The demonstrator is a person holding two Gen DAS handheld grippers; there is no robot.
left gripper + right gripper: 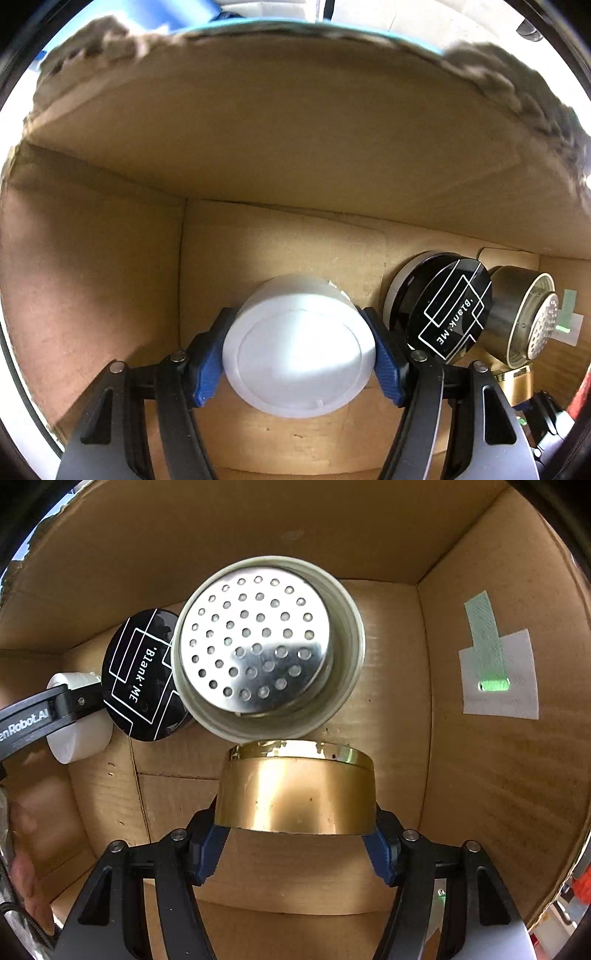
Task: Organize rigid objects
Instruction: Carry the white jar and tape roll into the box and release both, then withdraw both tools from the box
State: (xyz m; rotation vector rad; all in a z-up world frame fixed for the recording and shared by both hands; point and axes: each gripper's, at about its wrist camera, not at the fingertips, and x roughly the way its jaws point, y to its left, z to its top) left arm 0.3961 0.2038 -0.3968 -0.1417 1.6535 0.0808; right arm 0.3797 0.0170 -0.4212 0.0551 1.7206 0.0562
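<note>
Inside the cardboard box [480, 775], left gripper [299, 354] clamping white jar [295, 358], right gripper [295, 834] clamping gold tin [295, 794].

The perforated metal cup [264, 648] hides part of the black compact [142, 675].

- The cardboard box [280, 236] carries everything; its brown floor shows flap seams.
- A white round container [299, 354] lies on its side on that floor.
- Just beside it leans a black "Blank ME" compact [448, 310].
- Next comes a perforated metal strainer cup [266, 646].
- A gold tin [295, 790] sits in front.
</note>
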